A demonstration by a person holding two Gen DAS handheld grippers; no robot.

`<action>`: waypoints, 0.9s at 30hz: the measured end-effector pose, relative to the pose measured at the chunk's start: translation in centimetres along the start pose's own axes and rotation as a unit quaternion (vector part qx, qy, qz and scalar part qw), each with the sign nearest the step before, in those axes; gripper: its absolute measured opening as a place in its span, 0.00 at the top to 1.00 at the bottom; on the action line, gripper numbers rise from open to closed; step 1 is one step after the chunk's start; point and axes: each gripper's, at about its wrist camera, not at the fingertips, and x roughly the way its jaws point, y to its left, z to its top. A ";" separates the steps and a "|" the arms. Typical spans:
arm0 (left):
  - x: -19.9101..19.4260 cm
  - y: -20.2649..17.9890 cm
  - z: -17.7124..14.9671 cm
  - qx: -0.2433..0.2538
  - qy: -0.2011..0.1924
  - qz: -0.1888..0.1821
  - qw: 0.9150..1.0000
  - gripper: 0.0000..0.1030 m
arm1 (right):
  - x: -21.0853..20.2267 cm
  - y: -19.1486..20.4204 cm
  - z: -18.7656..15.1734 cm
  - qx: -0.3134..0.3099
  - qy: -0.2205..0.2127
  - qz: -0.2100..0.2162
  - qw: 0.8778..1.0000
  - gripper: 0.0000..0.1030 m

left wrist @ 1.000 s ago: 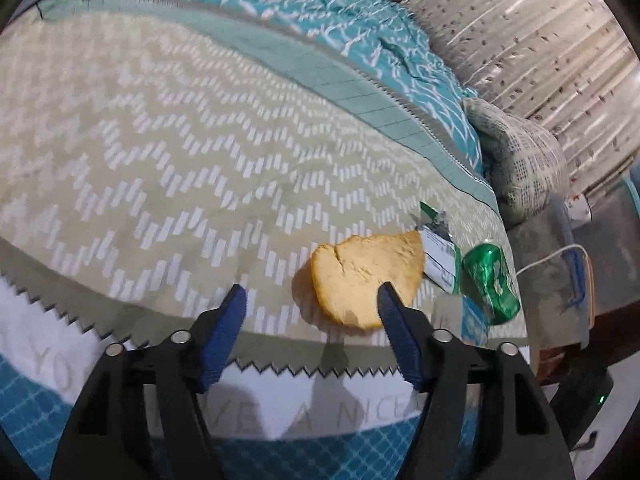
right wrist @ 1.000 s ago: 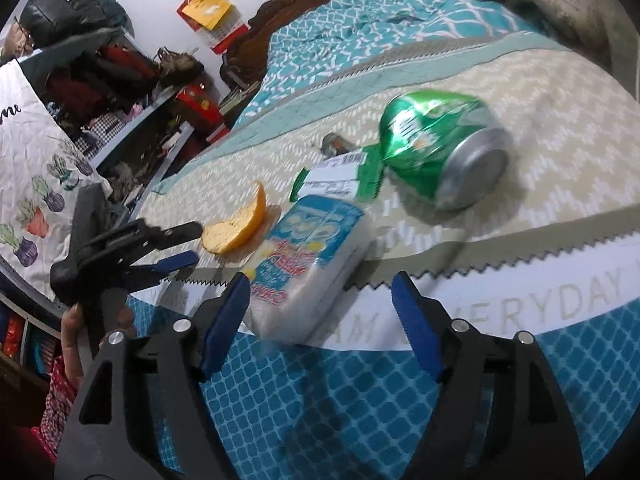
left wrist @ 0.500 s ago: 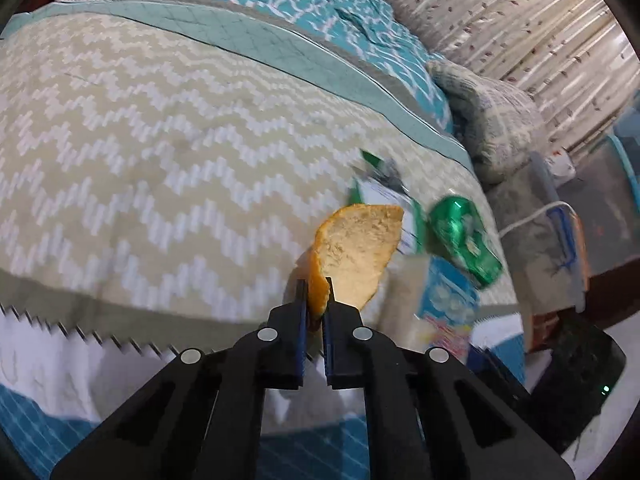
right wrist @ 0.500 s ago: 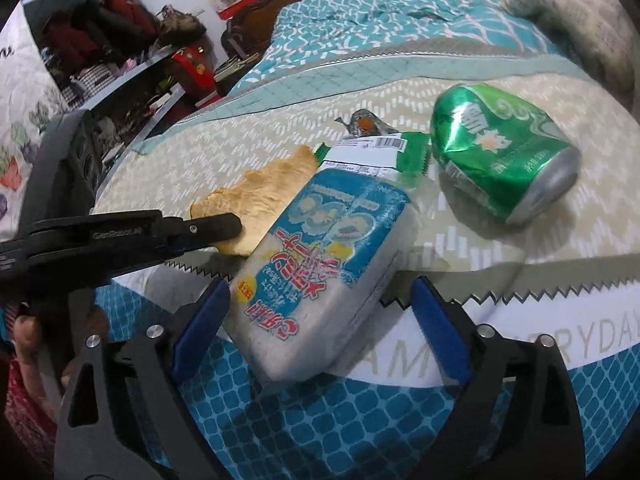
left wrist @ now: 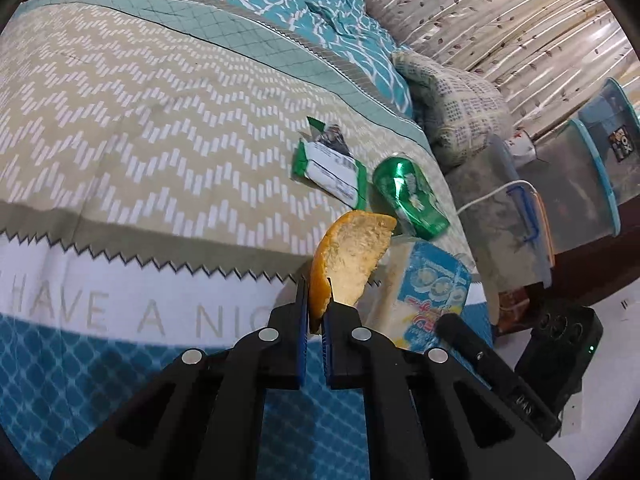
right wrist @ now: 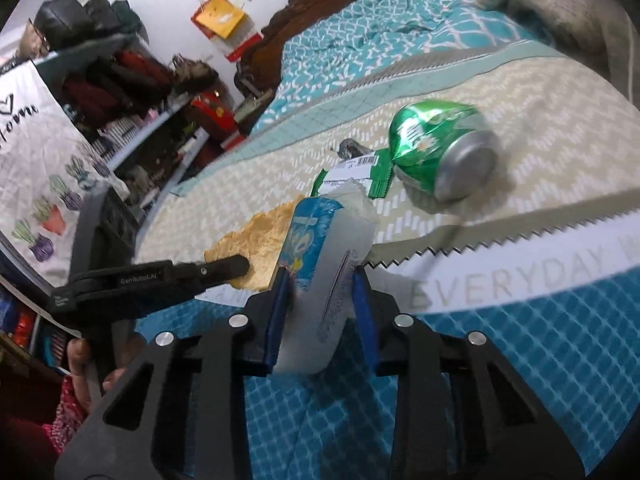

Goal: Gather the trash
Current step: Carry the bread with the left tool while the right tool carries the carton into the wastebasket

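One can (left wrist: pixel 410 199), one peel (left wrist: pixel 352 256), two wrappers (left wrist: pixel 330 168).

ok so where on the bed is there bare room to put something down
Free: the wide beige zigzag stretch left of the green wrapper, and the teal lattice edge below the lettering. Crowded: the corner where the wrapper and green can lie, with the orange peel and tissue pack held in the grippers beside them.

soft, even indoor light over both my views. the can (right wrist: pixel 436 152) beyond my right fingers (right wrist: pixel 362 300) is smeared with motion blur; fisheye bends the edges, corners go black.
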 end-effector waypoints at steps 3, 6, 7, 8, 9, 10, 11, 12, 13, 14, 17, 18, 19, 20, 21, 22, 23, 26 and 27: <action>-0.8 -0.5 -0.5 0.006 -0.002 -0.007 1.000 0.95 | -1.7 -0.5 0.0 0.013 -0.016 0.010 1.000 0.68; -1.7 -1.2 -0.7 0.014 -0.008 -0.018 1.000 0.95 | -3.7 -1.3 0.0 0.022 -0.035 0.010 0.999 0.68; -1.9 -1.5 -0.7 0.016 -0.009 -0.020 1.000 0.95 | -4.7 -1.7 0.0 0.028 -0.045 0.010 0.999 0.68; -2.1 -1.9 -0.7 0.021 -0.011 -0.026 0.999 0.95 | -5.3 -2.1 0.1 0.033 -0.051 0.009 0.998 0.69; -2.2 -2.3 -0.6 0.025 -0.012 -0.028 0.999 0.95 | -6.0 -2.5 0.0 0.037 -0.058 0.007 0.998 0.69; -2.1 -2.7 -0.6 0.031 -0.012 -0.028 0.999 0.95 | -6.8 -3.2 -0.1 0.044 -0.067 0.000 0.997 0.69; -1.9 -3.0 -0.7 0.035 -0.011 -0.027 0.999 0.95 | -7.1 -3.7 -0.2 0.050 -0.070 -0.006 0.996 0.69; -1.4 -3.4 -0.8 0.041 -0.006 -0.024 0.999 0.95 | -7.5 -4.4 -0.4 0.057 -0.072 -0.015 0.996 0.69; -0.7 -3.9 -1.0 0.047 0.002 -0.022 0.999 0.95 | -7.6 -5.2 -0.7 0.063 -0.070 -0.022 0.995 0.69; -0.2 -4.1 -1.2 0.050 0.009 -0.021 0.998 0.95 | -7.8 -5.7 -0.9 0.069 -0.068 -0.028 0.995 0.69; 2.1 -6.2 -1.7 0.073 0.038 -0.022 0.996 0.95 | -8.6 -8.1 -1.4 0.095 -0.069 -0.033 0.993 0.69; 2.6 -6.8 -1.7 0.080 0.042 -0.025 0.996 0.95 | -9.2 -8.7 -1.5 0.101 -0.074 -0.034 0.991 0.69; 3.1 -7.8 -1.7 0.089 0.045 -0.028 0.995 0.95 | -10.2 -9.4 -1.4 0.109 -0.088 -0.037 0.990 0.69; 3.4 -8.5 -1.6 0.096 0.047 -0.032 0.994 0.95 | -10.9 -9.9 -1.4 0.112 -0.098 -0.039 0.988 0.69; 3.9 -9.9 -1.5 0.107 0.050 -0.038 0.992 0.95 | -11.6 -10.4 -1.4 0.117 -0.108 -0.042 0.986 0.69; 4.4 -11.1 -1.3 0.119 0.051 -0.043 0.991 0.95 | -12.7 -11.1 -1.3 0.123 -0.122 -0.046 0.984 0.69; 5.0 -12.5 -1.1 0.132 0.054 -0.047 0.989 0.95 | -13.3 -11.7 -1.3 0.127 -0.129 -0.050 0.982 0.69; 7.4 -16.8 -0.9 0.167 0.071 -0.057 0.982 0.95 | -15.6 -13.8 -1.2 0.138 -0.154 -0.070 0.976 0.69; 8.2 -18.0 -0.8 0.178 0.077 -0.059 0.979 0.95 | -16.5 -14.7 -1.1 0.142 -0.164 -0.080 0.973 0.69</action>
